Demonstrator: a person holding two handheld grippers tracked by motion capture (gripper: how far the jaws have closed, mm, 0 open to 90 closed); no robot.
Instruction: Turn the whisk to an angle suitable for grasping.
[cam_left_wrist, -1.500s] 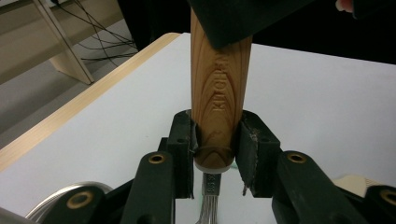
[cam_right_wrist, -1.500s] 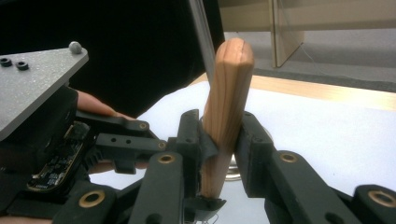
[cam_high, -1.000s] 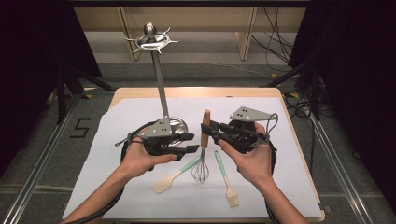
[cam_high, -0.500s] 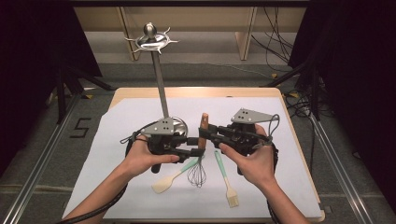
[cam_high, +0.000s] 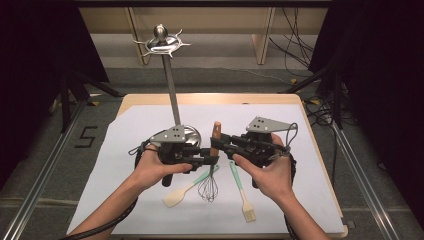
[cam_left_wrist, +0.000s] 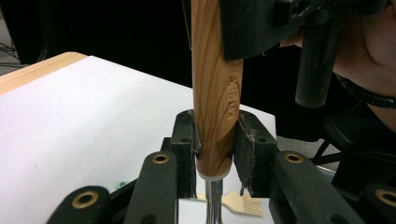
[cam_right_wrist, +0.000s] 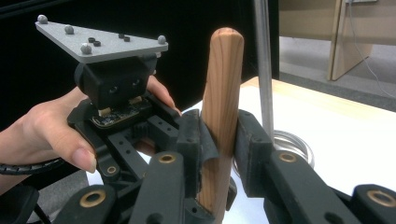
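Wooden handle (cam_high: 215, 137) of the whisk (cam_high: 209, 186) stands upright in the middle of the high view, caught between both tools. The left gripper (cam_high: 207, 161) comes in from the left and the right gripper (cam_high: 223, 145) from the right, meeting at that handle over the white sheet (cam_high: 130, 150) on the tabletop (cam_high: 210, 98). The whisk's wire head hangs down just above the sheet. A mint-handled spatula (cam_high: 184, 190) lies just left of it and a mint-handled pastry brush (cam_high: 242, 192) just right. Behind the left hand (cam_high: 152, 170) there's a tall metal stand (cam_high: 172, 95) with a spiky top.

Left gripper view: its jaws have just been closing in and now both pads sit against the bottom end of the wooden handle (cam_left_wrist: 217, 98), right above the metal collar. The other gripper's black jaw grabs the handle higher up. You can see the brush bristles (cam_left_wrist: 245, 204) on the sheet below.

Right gripper view: these jaws are clamped on the wooden handle (cam_right_wrist: 224, 107) about halfway up, rounded tip sticking out on top. The left gripper's grey plate (cam_right_wrist: 100, 39) and the hand holding it (cam_right_wrist: 51, 128) are just behind, and the stand's pole (cam_right_wrist: 264, 65) rises at the back with its round base (cam_right_wrist: 292, 144) on the sheet.
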